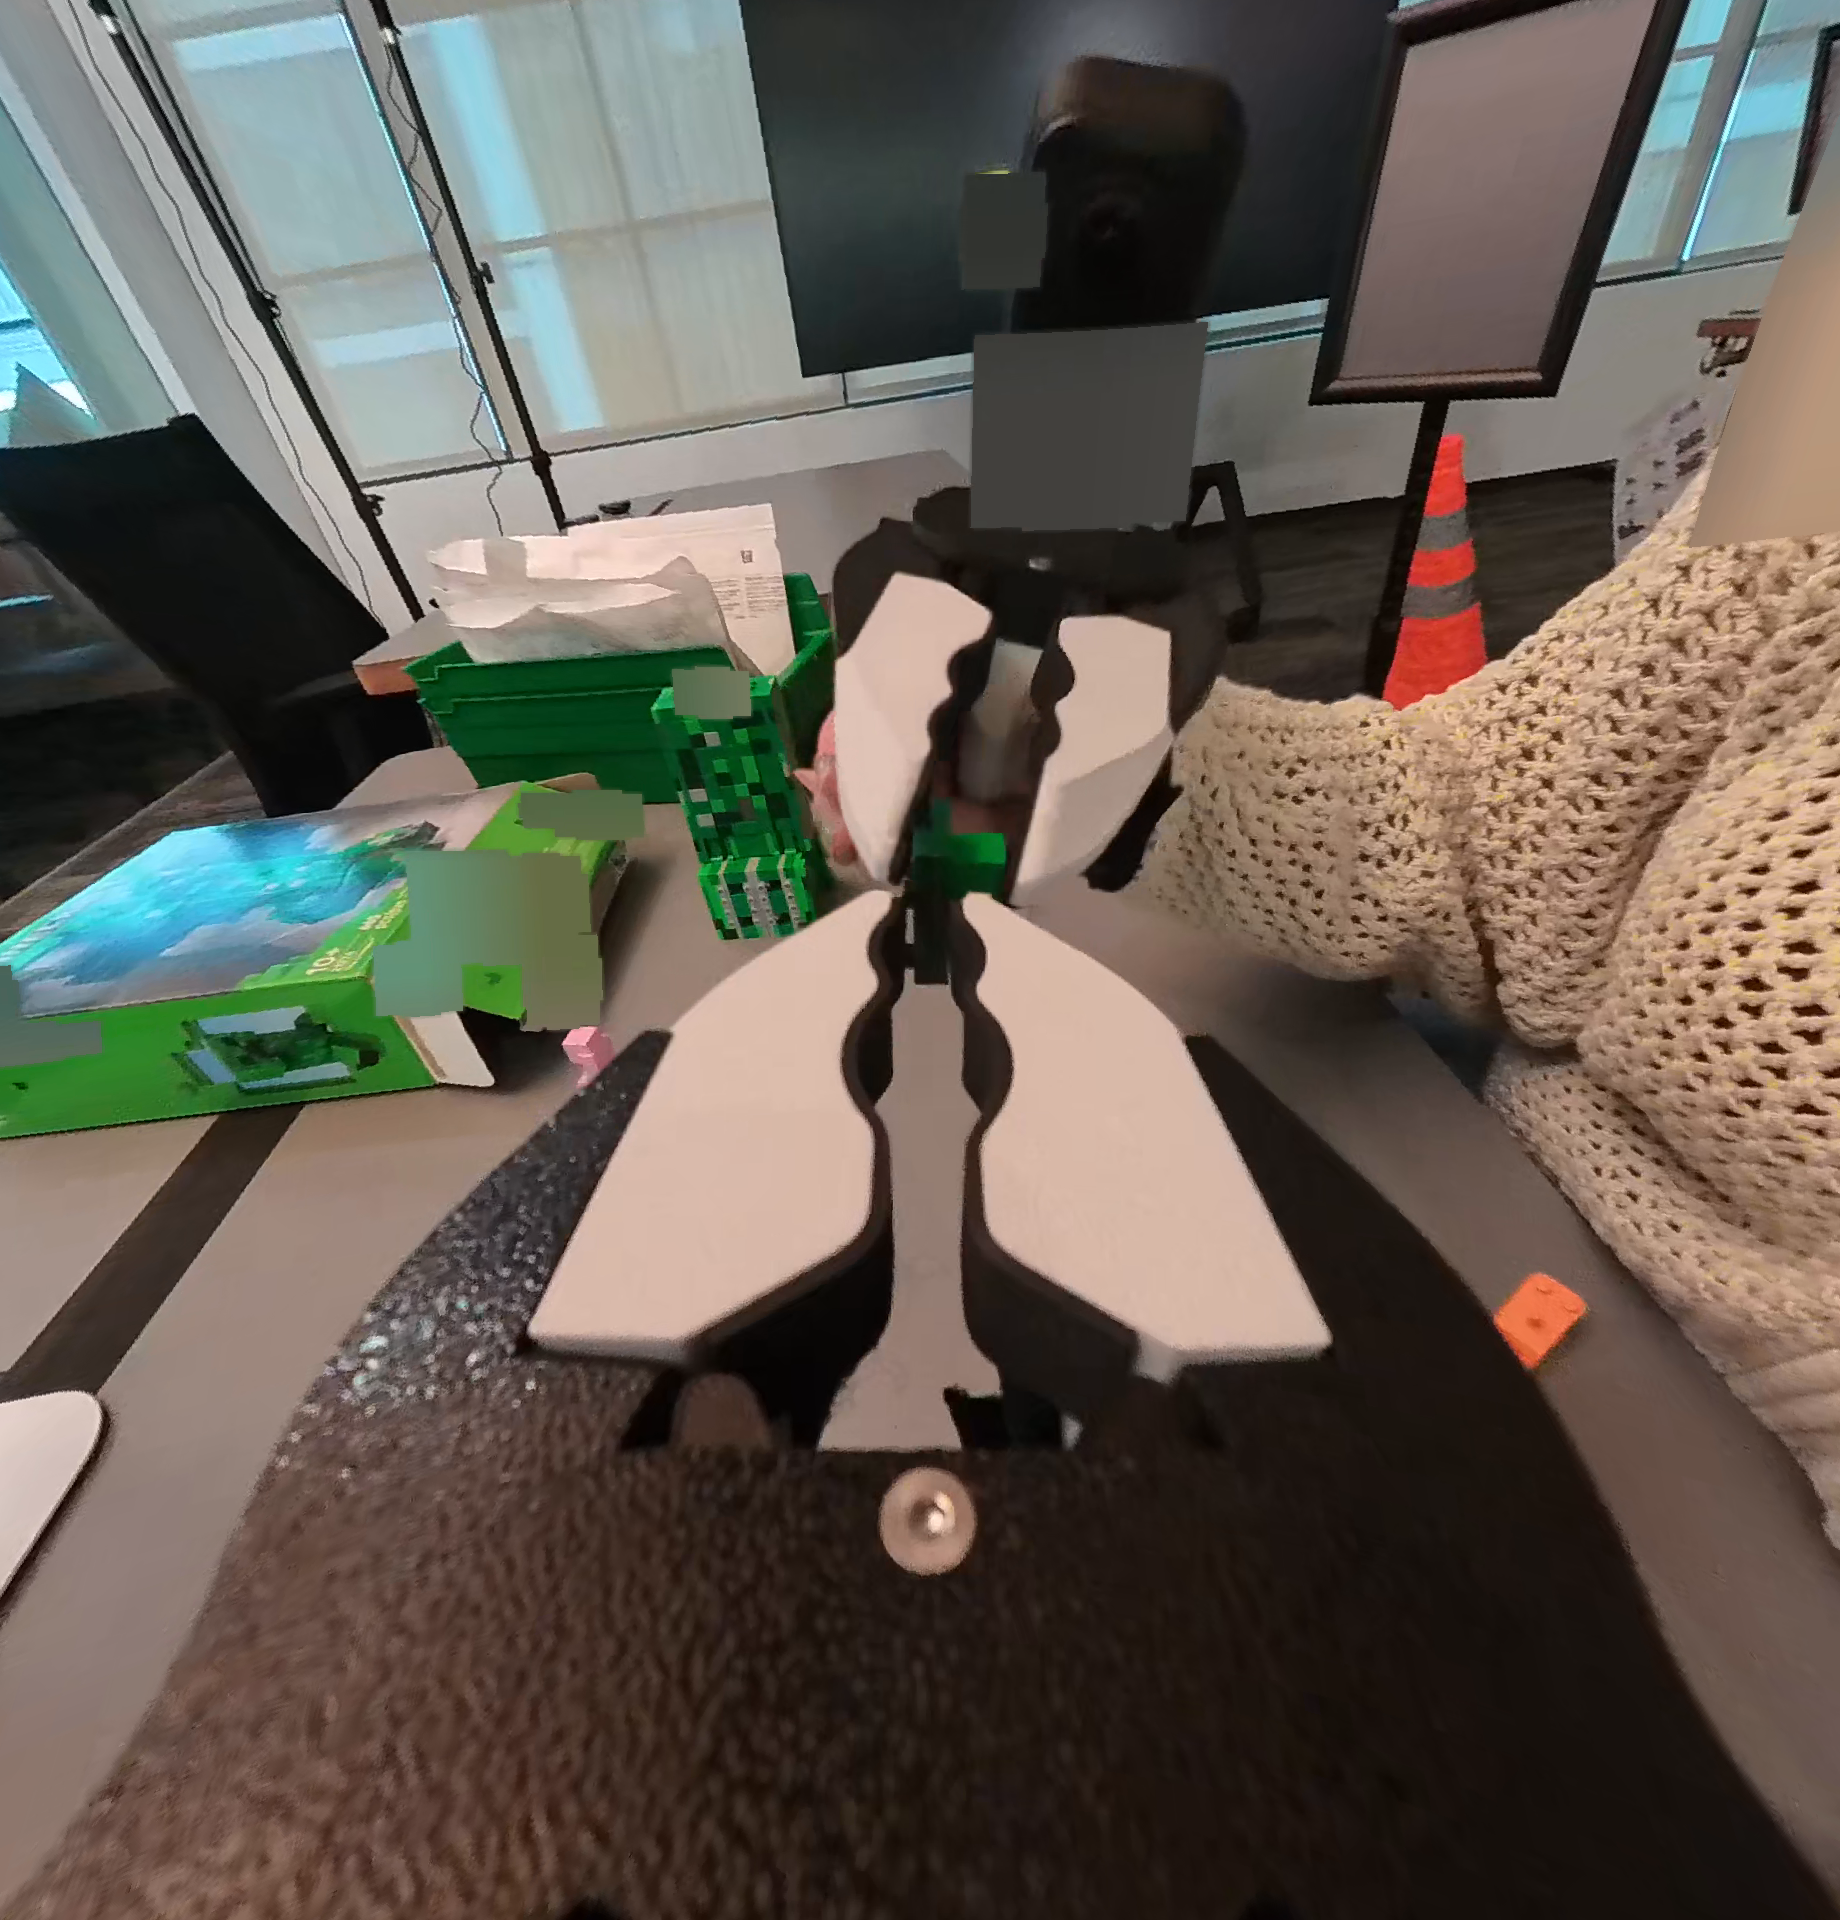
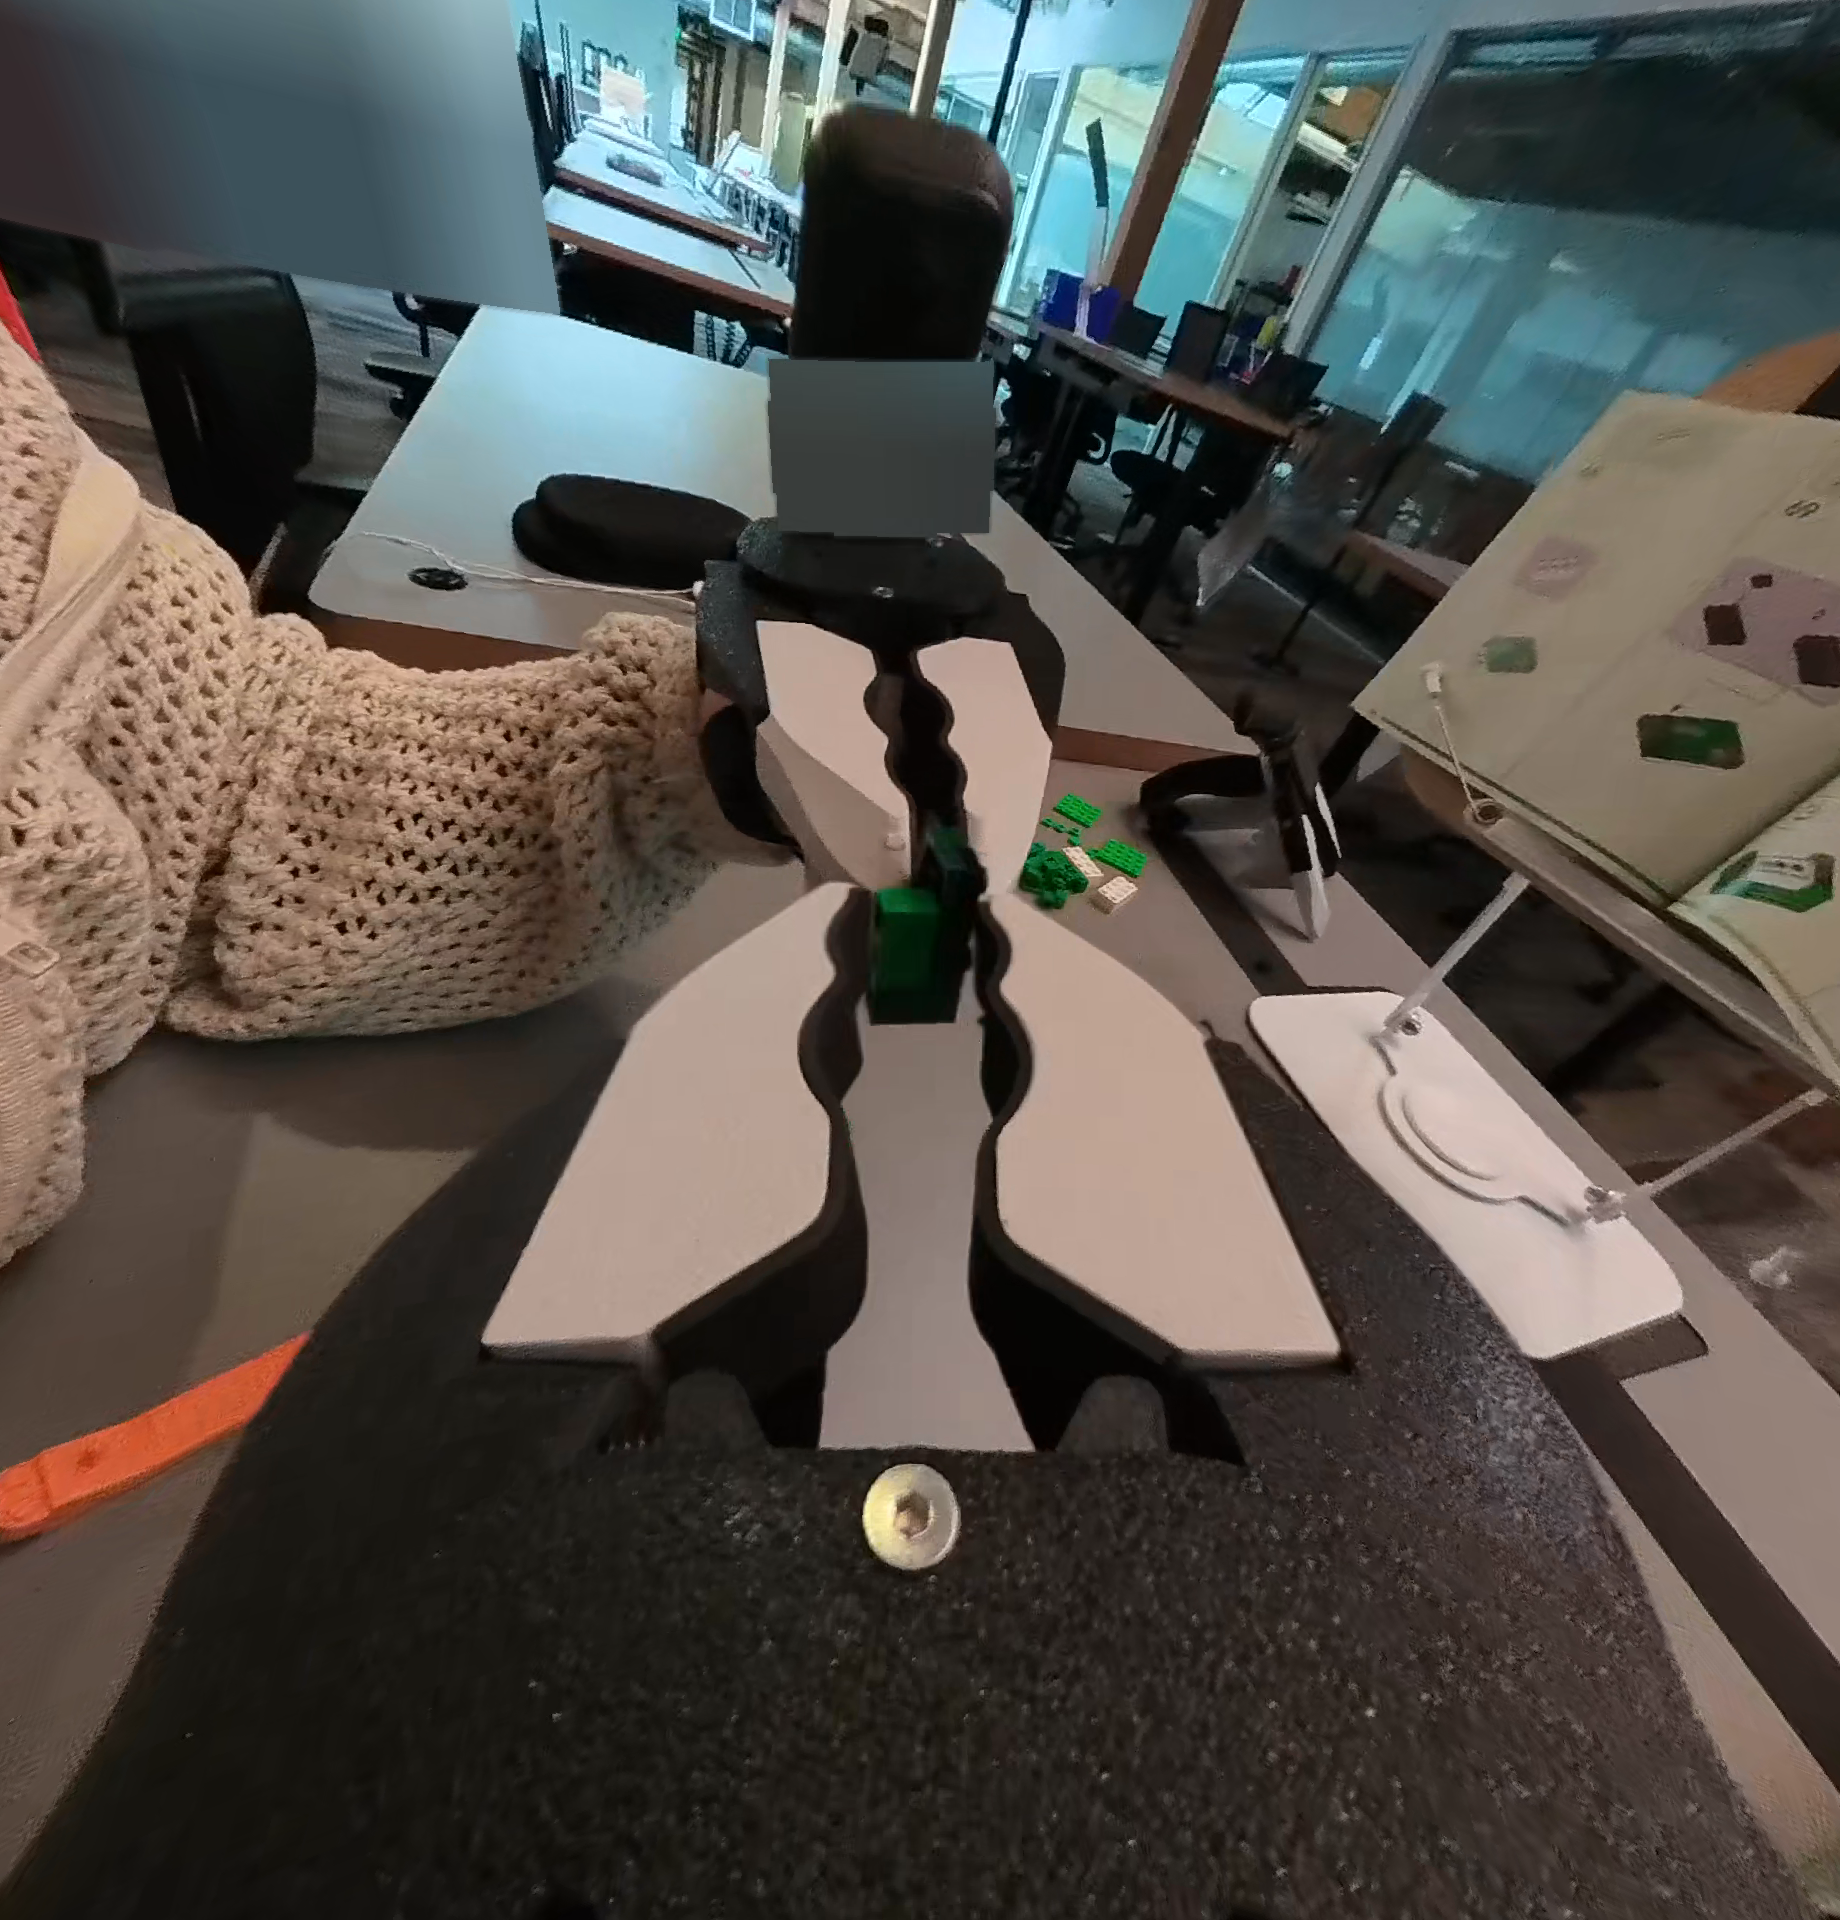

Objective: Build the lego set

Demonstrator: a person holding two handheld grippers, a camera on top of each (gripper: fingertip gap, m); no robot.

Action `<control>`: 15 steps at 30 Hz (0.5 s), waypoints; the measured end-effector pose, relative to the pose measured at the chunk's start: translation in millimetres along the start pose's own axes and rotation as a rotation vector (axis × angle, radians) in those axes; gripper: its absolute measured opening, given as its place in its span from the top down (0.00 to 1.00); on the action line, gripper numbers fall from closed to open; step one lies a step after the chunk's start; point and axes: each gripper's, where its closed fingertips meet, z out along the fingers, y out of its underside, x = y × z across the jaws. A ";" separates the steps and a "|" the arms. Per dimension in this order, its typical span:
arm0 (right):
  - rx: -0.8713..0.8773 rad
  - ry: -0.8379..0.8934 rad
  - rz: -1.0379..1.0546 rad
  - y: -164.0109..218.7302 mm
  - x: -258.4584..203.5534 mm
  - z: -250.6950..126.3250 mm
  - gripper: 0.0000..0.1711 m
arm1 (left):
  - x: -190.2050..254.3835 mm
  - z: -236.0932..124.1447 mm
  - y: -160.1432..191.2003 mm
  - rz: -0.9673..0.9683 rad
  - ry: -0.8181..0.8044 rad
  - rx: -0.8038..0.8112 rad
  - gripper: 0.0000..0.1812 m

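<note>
My two grippers meet tip to tip above the grey table (image 1: 1259, 997). My left gripper (image 1: 926, 916) is shut on a small dark piece (image 1: 928, 951). My right gripper (image 2: 911, 906) is shut on a green brick (image 2: 908, 961), which also shows in the left wrist view (image 1: 960, 860). The dark piece (image 2: 954, 860) touches the green brick's far end. In each view the other gripper faces mine: the right one (image 1: 955, 883), the left one (image 2: 937, 857). A built green pixel-patterned figure (image 1: 744, 810) stands behind and to the left.
The green set box (image 1: 251, 987), a green bin (image 1: 583, 707) with paper bags, a pink piece (image 1: 589, 1044) and an orange piece (image 1: 1539, 1314) lie on the table. Loose green and white bricks (image 2: 1082, 852), an orange separator tool (image 2: 137, 1455) and a booklet (image 2: 1674, 644) on a white stand (image 2: 1456, 1164) sit nearby. Only a small space, under 4 cm, lies between the two pairs of fingers.
</note>
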 end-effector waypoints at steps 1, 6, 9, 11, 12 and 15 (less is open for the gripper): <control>0.008 0.000 0.001 -0.1 -0.2 -0.1 0.90 | 0.4 0.2 0.0 0.000 0.002 0.000 0.96; 0.044 0.017 0.049 -0.7 4.4 -1.3 0.90 | -4.1 0.3 -3.0 0.020 -0.044 0.029 0.95; 0.074 0.034 0.079 -2.6 8.9 -2.9 0.90 | -4.3 0.4 -3.2 0.035 -0.053 0.032 0.92; 0.101 0.036 0.108 -4.6 11.6 -4.6 0.90 | -4.9 0.3 -4.4 0.036 -0.060 0.037 0.91; 0.114 0.036 0.118 -5.6 12.6 -5.3 0.90 | -5.6 0.3 -4.7 0.035 -0.064 0.040 0.91; 0.133 0.036 0.128 -7.0 12.8 -5.3 0.90 | -6.7 0.5 -6.5 0.020 -0.066 0.055 0.92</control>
